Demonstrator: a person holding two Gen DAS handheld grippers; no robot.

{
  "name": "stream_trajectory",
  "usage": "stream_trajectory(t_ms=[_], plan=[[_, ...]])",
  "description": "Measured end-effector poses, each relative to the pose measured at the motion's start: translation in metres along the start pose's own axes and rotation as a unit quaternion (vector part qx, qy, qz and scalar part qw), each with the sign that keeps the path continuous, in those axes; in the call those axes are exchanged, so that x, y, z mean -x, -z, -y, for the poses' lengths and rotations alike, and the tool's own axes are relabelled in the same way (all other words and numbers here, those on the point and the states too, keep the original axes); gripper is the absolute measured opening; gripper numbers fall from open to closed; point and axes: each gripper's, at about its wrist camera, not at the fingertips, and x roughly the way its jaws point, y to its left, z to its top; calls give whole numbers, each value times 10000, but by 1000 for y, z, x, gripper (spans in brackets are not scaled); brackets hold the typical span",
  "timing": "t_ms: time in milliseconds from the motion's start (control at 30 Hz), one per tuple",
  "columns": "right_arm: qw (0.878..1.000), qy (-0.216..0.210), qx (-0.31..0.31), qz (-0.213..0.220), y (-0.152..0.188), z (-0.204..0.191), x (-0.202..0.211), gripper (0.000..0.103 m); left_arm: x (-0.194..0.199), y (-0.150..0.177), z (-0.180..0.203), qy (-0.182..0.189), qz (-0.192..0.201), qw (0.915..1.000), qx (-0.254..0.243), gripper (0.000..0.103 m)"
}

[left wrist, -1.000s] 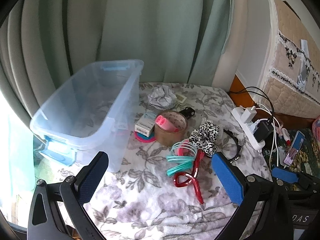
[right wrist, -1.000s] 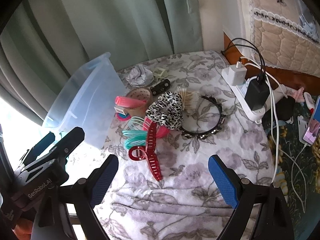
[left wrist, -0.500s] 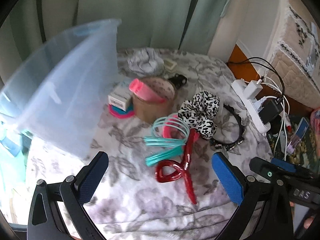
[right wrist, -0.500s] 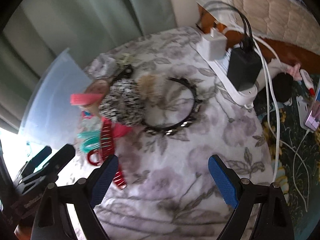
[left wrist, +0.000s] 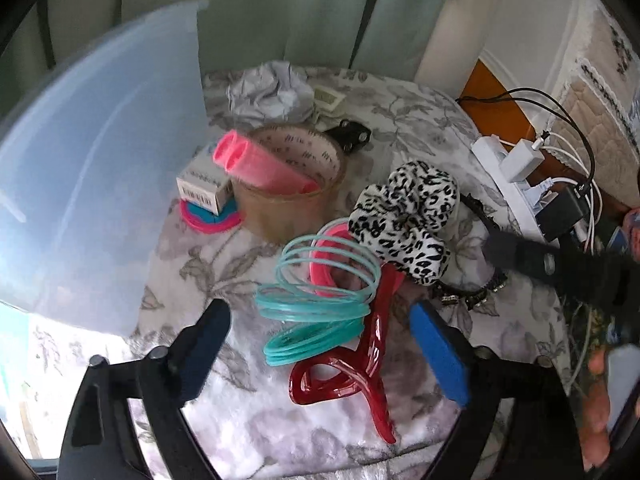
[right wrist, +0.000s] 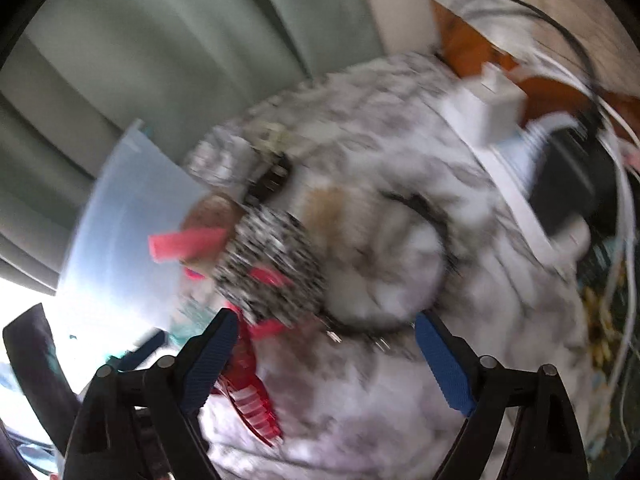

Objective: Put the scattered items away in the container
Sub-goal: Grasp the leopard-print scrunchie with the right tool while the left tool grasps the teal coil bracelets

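Note:
A clear plastic container (left wrist: pixel 100 160) stands at the left on a floral blanket (left wrist: pixel 248 412). Beside it lie a tape roll (left wrist: pixel 288 200) holding a pink tube (left wrist: pixel 256 164), a small box (left wrist: pixel 204 188), a leopard scrunchie (left wrist: pixel 404 220), a black studded headband (left wrist: pixel 472 292), teal bangles (left wrist: pixel 316 304) and a red hair claw (left wrist: pixel 360 368). My left gripper (left wrist: pixel 326 348) hangs low over the bangles and claw; its jaws are closing with both between them, untouched. In the blurred right wrist view my right gripper (right wrist: pixel 326 356) straddles the headband's near edge (right wrist: pixel 360 336), closing slightly, pads not touching it.
A crumpled grey wad (left wrist: pixel 268 92) and a black clip (left wrist: pixel 348 138) lie at the back. A white power strip (left wrist: pixel 520 168) with chargers and cables runs along the right edge. Green curtains (left wrist: pixel 280 12) hang behind. A hand (left wrist: pixel 600 412) shows at the lower right.
Both grippers have come down and closer to the pile. The left one's jaws have narrowed and now frame the bangles and claw. The right one has swung over the headband, blurring its view.

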Motion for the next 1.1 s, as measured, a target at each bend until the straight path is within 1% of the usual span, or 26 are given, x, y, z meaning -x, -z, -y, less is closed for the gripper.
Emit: stream_trajectory(t_ms=[67, 167, 200, 267, 367, 433, 500, 567, 600, 633, 667, 767, 800, 867, 967, 1100], plan=[[9998, -114, 125, 35, -9, -8, -6, 86, 2, 2, -6, 38, -3, 10000, 57, 91], [9995, -236, 185, -79, -19, -13, -24, 79, 4, 3, -12, 56, 33, 9999, 147, 91], [9994, -264, 185, -113, -22, -13, -29, 79, 5, 3, -14, 45, 47, 9998, 173, 91], [9992, -313, 179, -165, -25, -15, -39, 74, 4, 3, -18, -13, 47, 9998, 191, 91], [9991, -325, 143, -238, -31, -16, -53, 73, -2, 4, -25, -25, -13, 9994, 340, 90], [9990, -322, 119, -281, -33, -17, -62, 71, -4, 2, -29, 70, 1, 9990, 443, 83], [9990, -301, 101, -301, -33, -15, -67, 68, -5, -2, -29, 110, 48, 9990, 419, 81], [9991, -282, 83, -304, -35, -14, -69, 65, -9, -4, -28, 186, 17, 9990, 404, 74], [9991, -275, 71, -308, -36, -15, -71, 64, -13, -6, -27, 248, -26, 9988, 419, 69], [9991, -269, 76, -307, -36, -16, -72, 59, -17, -7, -26, 312, -83, 9985, 444, 60], [9992, -261, 82, -307, -37, -17, -73, 54, -21, -8, -26, 349, -125, 9983, 449, 57], [9992, -213, 91, -327, -35, -17, -75, 43, -25, -8, -25, 367, -135, 9983, 440, 56], [9992, -223, 64, -321, -34, -16, -74, 41, -24, -8, -26, 383, -115, 9981, 461, 56], [9992, -236, -13, -309, -32, -12, -73, 30, -23, -9, -27, 400, -85, 9979, 493, 56], [9992, -286, -162, -234, -31, -7, -67, 22, -20, -10, -27, 416, -23, 9979, 493, 55], [9991, -323, -246, -107, -30, -4, -55, 17, -12, -10, -24, 473, 78, 9978, 448, 55]])
